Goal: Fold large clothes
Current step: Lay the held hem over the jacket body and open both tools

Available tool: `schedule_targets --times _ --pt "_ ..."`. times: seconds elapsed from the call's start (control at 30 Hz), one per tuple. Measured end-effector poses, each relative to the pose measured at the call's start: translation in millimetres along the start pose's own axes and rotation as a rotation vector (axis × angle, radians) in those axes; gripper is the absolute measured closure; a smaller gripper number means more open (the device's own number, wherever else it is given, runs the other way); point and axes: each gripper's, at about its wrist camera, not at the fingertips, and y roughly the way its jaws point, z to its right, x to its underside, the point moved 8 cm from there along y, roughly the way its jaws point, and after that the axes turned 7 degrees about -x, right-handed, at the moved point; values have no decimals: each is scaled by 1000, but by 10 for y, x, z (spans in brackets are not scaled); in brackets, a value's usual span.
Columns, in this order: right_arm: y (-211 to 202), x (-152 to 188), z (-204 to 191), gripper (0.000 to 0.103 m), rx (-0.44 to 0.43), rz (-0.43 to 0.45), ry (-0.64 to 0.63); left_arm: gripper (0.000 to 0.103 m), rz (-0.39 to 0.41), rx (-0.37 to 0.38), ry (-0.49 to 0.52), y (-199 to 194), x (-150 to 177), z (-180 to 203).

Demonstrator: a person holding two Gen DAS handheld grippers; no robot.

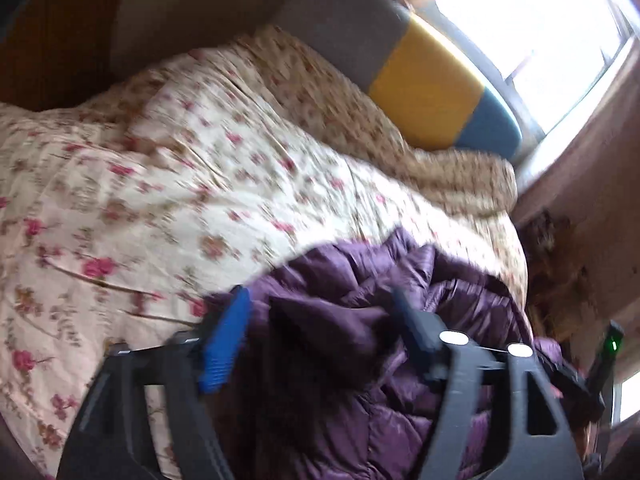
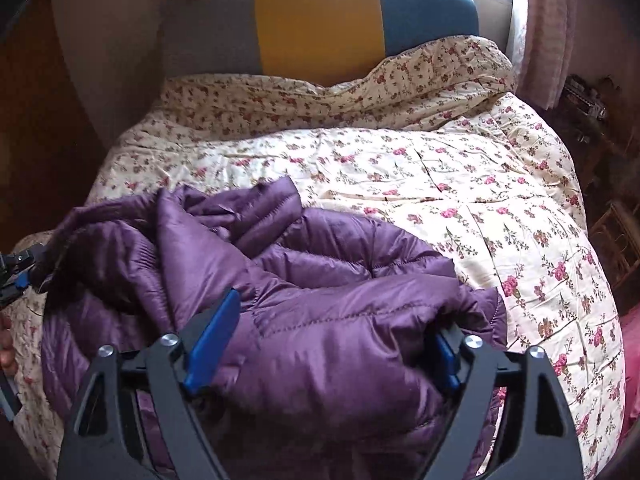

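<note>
**Purple jacket bunched at the near end of the bed, both grippers over it**

From my right wrist camera I see the purple quilted jacket [image 2: 280, 280] lying crumpled on the floral bedspread [image 2: 460, 184], heaped at the near end of the bed and toward its left side. My right gripper [image 2: 320, 336] is spread wide, its blue-padded fingers [image 2: 212, 344] sitting on either side of a thick fold of the jacket. The fabric bulges up between them and presses against the right-hand pad, but the jaws stand far apart and are not clamped on anything. At the far left edge of this view I catch a bit of my left gripper [image 2: 20, 276] beside the jacket's edge.

My left wrist view is tilted and smeared with motion blur. The left gripper [image 1: 320, 324] is also wide open, with the jacket [image 1: 360, 320] directly below and between its fingers [image 1: 226, 344]; I cannot tell whether the pads touch the cloth. The bedspread [image 1: 180, 168] fills the rest of that view.

Beyond the bed stands a headboard [image 2: 320, 24] in grey, yellow and blue panels, with a bright window [image 1: 540, 20] behind it and pink curtains [image 2: 548, 32] to the right.
</note>
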Motion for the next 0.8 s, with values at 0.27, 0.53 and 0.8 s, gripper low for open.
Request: schedule_targets --times 0.27,0.53,0.8 --pt "-474 76 -4 2 -53 72 41 25 -53 66 -30 -155 486 -263" --pt "-445 845 537 2 48 -28 108 25 -146 136 -77 -162 1228 -447" --pt "-236 1382 686 23 12 -89 212 61 -173 186 -69 -139 1415 -340"
